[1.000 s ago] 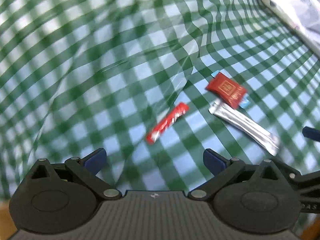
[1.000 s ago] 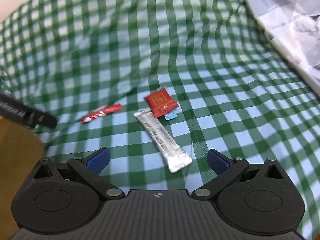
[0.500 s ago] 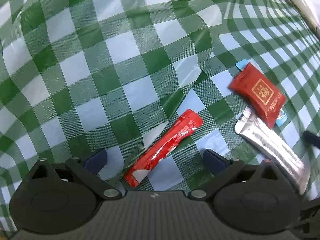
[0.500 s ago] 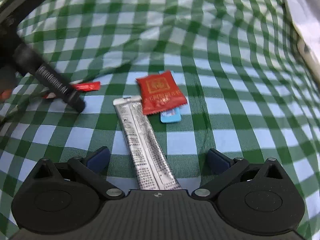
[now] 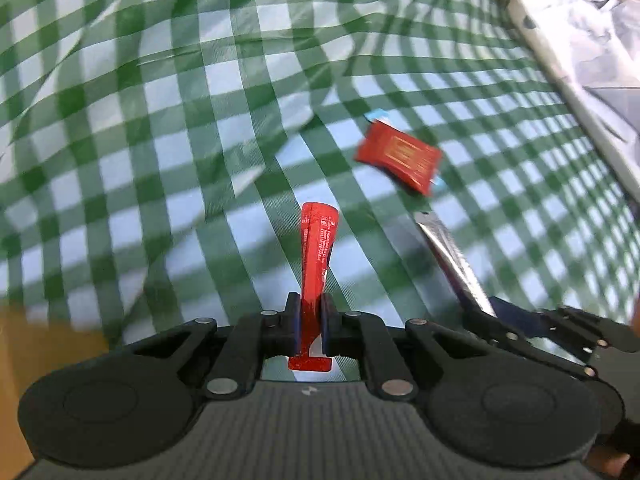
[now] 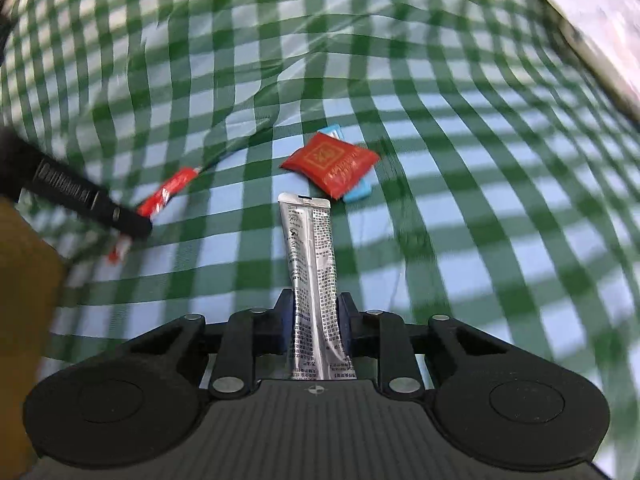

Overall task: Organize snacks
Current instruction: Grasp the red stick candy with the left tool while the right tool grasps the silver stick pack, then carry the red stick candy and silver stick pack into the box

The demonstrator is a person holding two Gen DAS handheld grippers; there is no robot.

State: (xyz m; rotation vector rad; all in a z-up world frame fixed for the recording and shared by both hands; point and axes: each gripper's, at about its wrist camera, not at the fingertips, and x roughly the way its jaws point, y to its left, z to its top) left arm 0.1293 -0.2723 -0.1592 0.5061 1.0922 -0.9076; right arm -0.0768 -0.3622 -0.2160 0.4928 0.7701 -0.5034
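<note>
Left tool [image 5: 310, 322] matte black, ribbed grey housing, two round black discs, silver rivets on angled linkage arms, dark blue pads [image 5: 294, 320], right tool [image 6: 316, 318] of the same build, small crosshair mark on its ribbed housing

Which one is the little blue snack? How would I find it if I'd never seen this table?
Start on the green-and-white checked tablecloth and find the flat red square packet lying loose near its middle. The blue packet lies under it, only its ends peeking out. It is the only blue snack: the red stick and silver stick are long and held in grippers.
</note>
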